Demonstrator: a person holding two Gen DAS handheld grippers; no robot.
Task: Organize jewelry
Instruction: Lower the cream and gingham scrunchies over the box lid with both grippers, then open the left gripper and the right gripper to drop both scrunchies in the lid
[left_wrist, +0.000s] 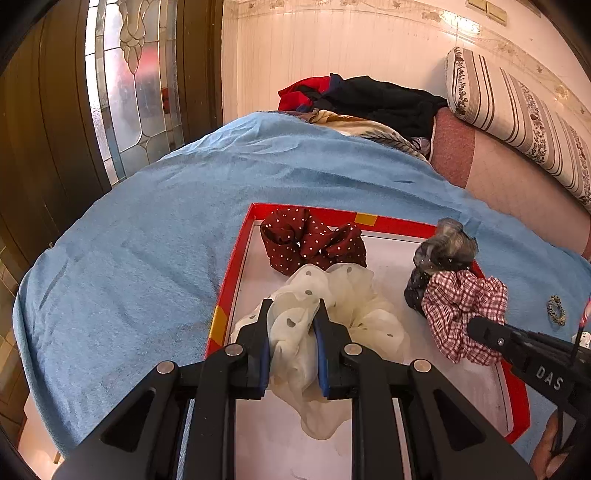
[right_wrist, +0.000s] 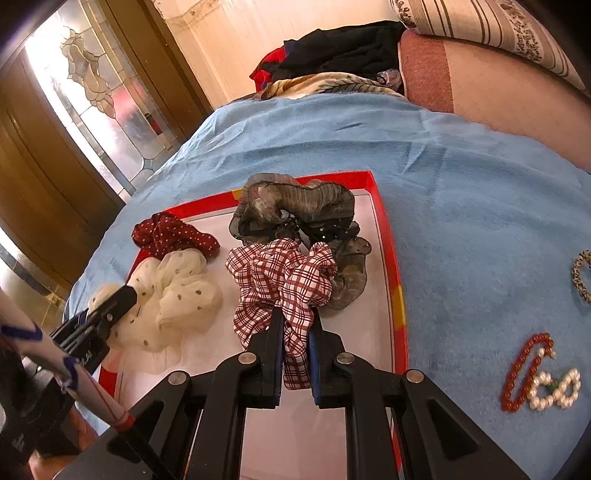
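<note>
Blue blanket (left_wrist: 147, 221) covers the bed, and on it we see a red-rimmed tray (left_wrist: 236, 266) with a white floor. Far left, a stained-glass door (left_wrist: 136, 74) lets light in. At the tray's back left corner lies a dark red dotted scrunchie (left_wrist: 310, 240), touching the cream dotted scrunchie (left_wrist: 332, 302) in front of it. Our left gripper (left_wrist: 291, 314) is clamped on the cream scrunchie, fabric bunched between the blue pads, the scrunchie down on the tray floor. Moving right, a grey sheer scrunchie (right_wrist: 295, 206) sits at the tray's back right, with the red checked scrunchie (right_wrist: 284, 273) against its front edge. Our right gripper (right_wrist: 297, 321) is closed tight on the checked scrunchie; we cannot tell if that one rests on the tray or hangs just above. Right of the tray, on the blanket, we see a small gold chain loop (right_wrist: 581, 275), and nearer us a red beaded hair clip (right_wrist: 524, 369) touching a pearl clip (right_wrist: 554, 391). Behind, a clothes pile (left_wrist: 362, 99) and a striped pillow (left_wrist: 517, 110) sit at the bed's far end.
</note>
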